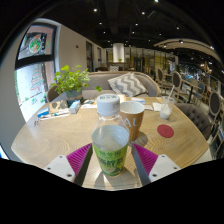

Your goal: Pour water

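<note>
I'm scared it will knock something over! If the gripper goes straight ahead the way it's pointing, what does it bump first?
The gripper already has the bottle between its fingers. Going straight on, that bottle would probably push into the paper cup just behind it, though depth is hard to judge.

Round wooden table (pixel 70 135), sofa (pixel 115 82) beyond, potted plant (pixel 70 80), seemingly a café

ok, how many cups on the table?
2. A brown paper cup stands just beyond the bottle held between the tongs, slightly to its right. A small clear cup sits farther right, behind a red coaster. The bottle may hide others.
</note>
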